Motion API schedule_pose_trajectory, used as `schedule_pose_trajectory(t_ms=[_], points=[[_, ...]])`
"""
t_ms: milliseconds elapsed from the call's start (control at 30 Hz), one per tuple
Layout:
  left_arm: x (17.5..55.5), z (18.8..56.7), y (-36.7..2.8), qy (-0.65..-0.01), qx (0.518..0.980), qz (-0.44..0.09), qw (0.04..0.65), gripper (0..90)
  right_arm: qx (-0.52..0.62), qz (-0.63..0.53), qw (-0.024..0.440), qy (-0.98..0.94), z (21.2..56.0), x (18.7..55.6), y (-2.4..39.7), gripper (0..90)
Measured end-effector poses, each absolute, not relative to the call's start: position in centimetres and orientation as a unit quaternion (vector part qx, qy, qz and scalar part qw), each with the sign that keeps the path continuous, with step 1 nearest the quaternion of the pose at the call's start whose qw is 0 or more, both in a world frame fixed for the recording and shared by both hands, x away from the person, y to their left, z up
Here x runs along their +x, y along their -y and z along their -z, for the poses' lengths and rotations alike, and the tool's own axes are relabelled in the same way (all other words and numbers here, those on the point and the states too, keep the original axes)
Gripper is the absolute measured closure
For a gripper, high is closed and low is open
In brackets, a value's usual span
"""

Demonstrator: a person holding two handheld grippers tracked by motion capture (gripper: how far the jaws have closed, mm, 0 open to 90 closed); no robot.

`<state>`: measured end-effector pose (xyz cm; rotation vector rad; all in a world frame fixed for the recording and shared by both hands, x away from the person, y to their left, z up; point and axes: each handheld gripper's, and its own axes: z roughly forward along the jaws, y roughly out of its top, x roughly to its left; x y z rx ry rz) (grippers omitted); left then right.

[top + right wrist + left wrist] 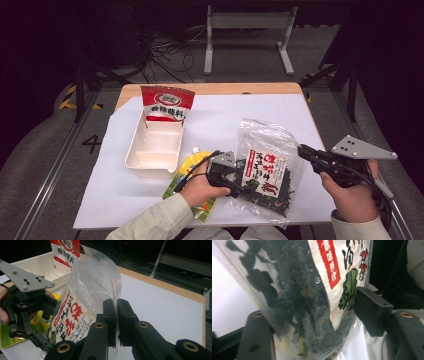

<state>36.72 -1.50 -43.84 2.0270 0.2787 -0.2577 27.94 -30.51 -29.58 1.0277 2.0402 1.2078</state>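
A clear bag of dark dried seaweed with a white and red label is held up between both grippers over the white sheet. My left gripper grips its lower left part; in the left gripper view the bulging bag sits between the two jaws, which press on it from both sides. My right gripper pinches the bag's thin right edge. In the right gripper view its jaws stand closed on the clear film, with the gripper just below the bag's top.
A white divided tray lies at the left with a red and white packet standing at its far end. A yellow-green pouch lies under the left hand. The white sheet covers the wooden table.
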Motion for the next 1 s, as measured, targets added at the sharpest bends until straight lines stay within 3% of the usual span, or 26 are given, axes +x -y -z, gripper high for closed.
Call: schedule_pose_trajectory(t_ms=[100, 267, 567, 667, 767, 1000], points=[[36.8, 43.5, 1.0, -0.117, 0.836, 0.123, 0.522, 53.5, 0.386, -0.45, 0.276, -0.757, 29.6, 28.0, 30.7, 84.8], [36.3, 42.6, 0.6, -0.105, 0.843, 0.114, 0.515, 65.1, 0.39, -0.445, 0.281, -0.755, 29.6, 28.1, 31.0, 82.2], [36.0, 41.2, -0.1, -0.089, 0.85, 0.1, 0.51, 67.3, 0.385, -0.456, 0.284, -0.75, 29.3, 28.1, 31.6, 74.9], [35.8, 40.5, -0.3, -0.081, 0.854, 0.089, 0.506, 67.6, 0.38, -0.469, 0.285, -0.744, 29.1, 28.0, 32.1, 67.8], [35.6, 39.8, -0.7, -0.076, 0.856, 0.069, 0.507, 67.7, 0.384, -0.488, 0.287, -0.73, 28.9, 27.8, 32.4, 55.3], [35.5, 37.6, -2.8, -0.078, 0.843, 0.037, 0.531, 67.8, 0.385, -0.491, 0.275, -0.731, 29.0, 27.7, 32.9, 51.0]])
